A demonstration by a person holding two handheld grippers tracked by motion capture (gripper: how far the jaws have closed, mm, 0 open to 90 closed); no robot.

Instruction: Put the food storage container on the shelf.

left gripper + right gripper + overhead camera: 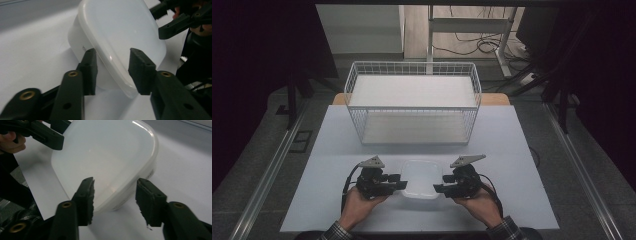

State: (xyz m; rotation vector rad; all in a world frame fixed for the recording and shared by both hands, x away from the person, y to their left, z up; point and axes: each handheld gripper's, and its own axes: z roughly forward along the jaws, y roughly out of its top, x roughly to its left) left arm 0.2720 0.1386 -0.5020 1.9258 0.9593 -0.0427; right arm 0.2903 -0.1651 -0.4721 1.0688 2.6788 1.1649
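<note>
A translucent white lidded plastic container [419, 179] sits at lower centre of the frame on the pale bench [337, 150]. The left gripper [398, 183] and right gripper [439, 188] flank it, jaws part-open astride its edges, contact unclear. A white wire basket [412, 70] stands behind.

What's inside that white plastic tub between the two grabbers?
The plastic tub is closed by a cloudy lid; through it shows just pale white, no shape. Whether anything lies inside cannot be told.
</note>
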